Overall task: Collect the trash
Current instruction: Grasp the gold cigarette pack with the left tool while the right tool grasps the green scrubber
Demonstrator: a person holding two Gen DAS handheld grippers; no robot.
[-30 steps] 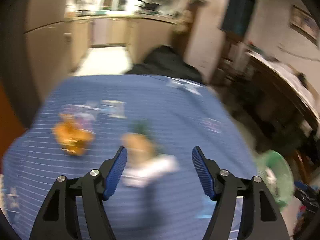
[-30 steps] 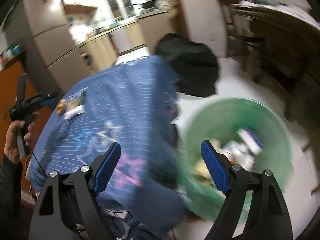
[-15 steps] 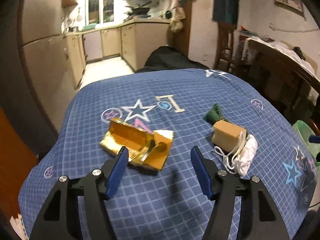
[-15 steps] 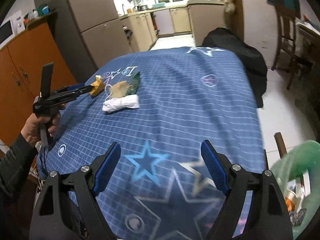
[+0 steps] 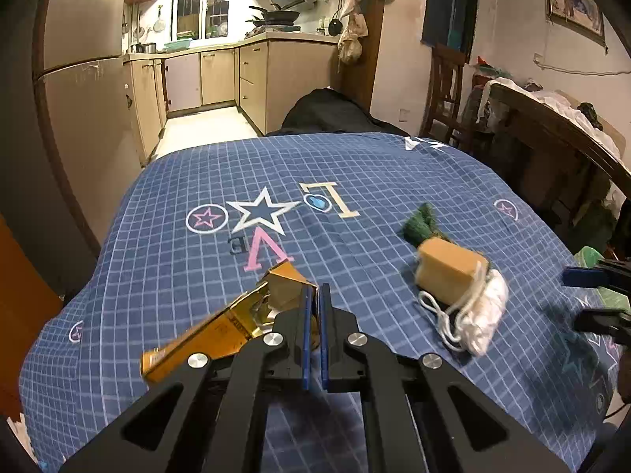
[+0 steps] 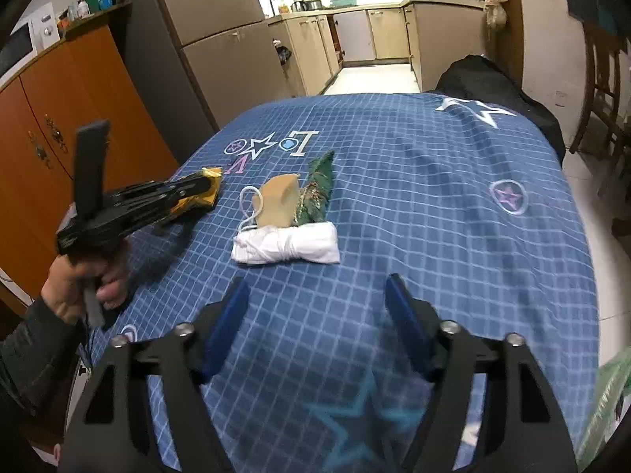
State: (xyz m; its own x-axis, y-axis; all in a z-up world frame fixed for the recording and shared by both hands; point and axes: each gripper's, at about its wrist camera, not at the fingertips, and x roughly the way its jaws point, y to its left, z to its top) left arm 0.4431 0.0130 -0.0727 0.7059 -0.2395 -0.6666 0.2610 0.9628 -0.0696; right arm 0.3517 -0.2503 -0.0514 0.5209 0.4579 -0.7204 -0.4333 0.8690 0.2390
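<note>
A crumpled gold carton (image 5: 221, 335) lies on the blue checked tablecloth (image 5: 355, 165), one end tipped up. My left gripper (image 5: 314, 307) is shut on its flap; in the right wrist view the same carton (image 6: 207, 193) sits at the left gripper's (image 6: 205, 185) tips. To the right lie a tan block (image 5: 445, 272), a white wad with string (image 5: 485, 315) and a green wrapper (image 5: 420, 224). My right gripper (image 6: 315, 315) hovers over the cloth just short of the white wad (image 6: 286, 248). Its jaws are closing with nothing between them.
A green bin (image 6: 607, 394) stands on the floor off the table's right edge. A black bag (image 6: 485, 79) sits beyond the far edge. An orange cabinet (image 6: 59, 138) and a fridge (image 6: 221, 39) stand to the left. A hand (image 6: 79, 287) holds the left gripper's handle.
The left gripper closed on the gold carton, which now tips up. The right gripper swung from over the green bin to over the table near the white wad, jaws narrower.
</note>
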